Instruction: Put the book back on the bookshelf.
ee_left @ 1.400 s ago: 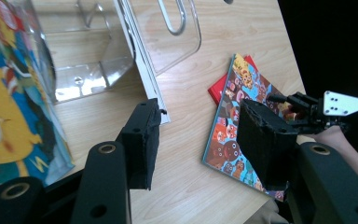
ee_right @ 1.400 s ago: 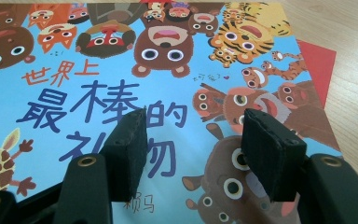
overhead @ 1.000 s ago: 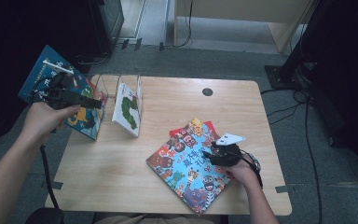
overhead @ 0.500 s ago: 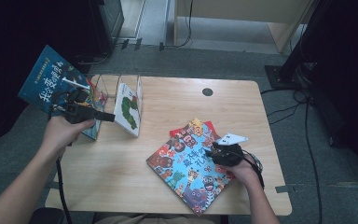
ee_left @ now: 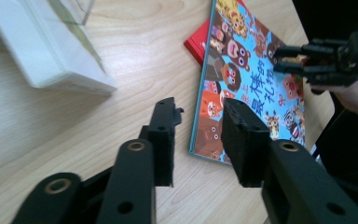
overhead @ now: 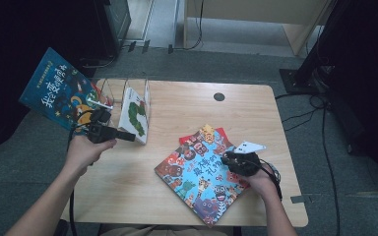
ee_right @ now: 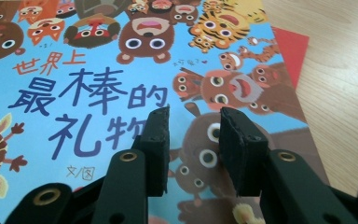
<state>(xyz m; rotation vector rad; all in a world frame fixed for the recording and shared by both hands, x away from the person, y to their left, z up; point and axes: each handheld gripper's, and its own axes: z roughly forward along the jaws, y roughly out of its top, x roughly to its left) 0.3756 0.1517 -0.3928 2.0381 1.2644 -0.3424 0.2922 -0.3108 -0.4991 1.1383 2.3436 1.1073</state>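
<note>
A: Left gripper (overhead: 128, 136), state? 
B: Held over the left part of the table (overhead: 177, 113), just beside the white caterpillar book (overhead: 137, 115) standing in the clear rack (overhead: 109, 88). Jaws parted, nothing between the pads (ee_left: 164, 140); bare wood seen through the gap. Just been closing, but not shut on anything.

A: And contact? 
B: None seen. In the left gripper view, tips pointing toward the near edge of the animal picture book (overhead: 202, 172), apart from it.

A: Right gripper (overhead: 225, 160)? 
B: Low over the animal picture book, near its right side. Jaws part open, gap narrow, empty; cover art visible between the pads (ee_right: 158, 144). Also just been closing. Whether the tips touch the cover: cannot tell from the right gripper view.

A: Location of the books? 
B: Animal picture book flat on the table, turned cornerwise, lying on a red book (overhead: 220, 133) whose corner sticks out at the far side. Blue book (overhead: 54, 91) tilted off the table's left edge, behind the left hand (overhead: 83, 152), beside the rack.
</note>
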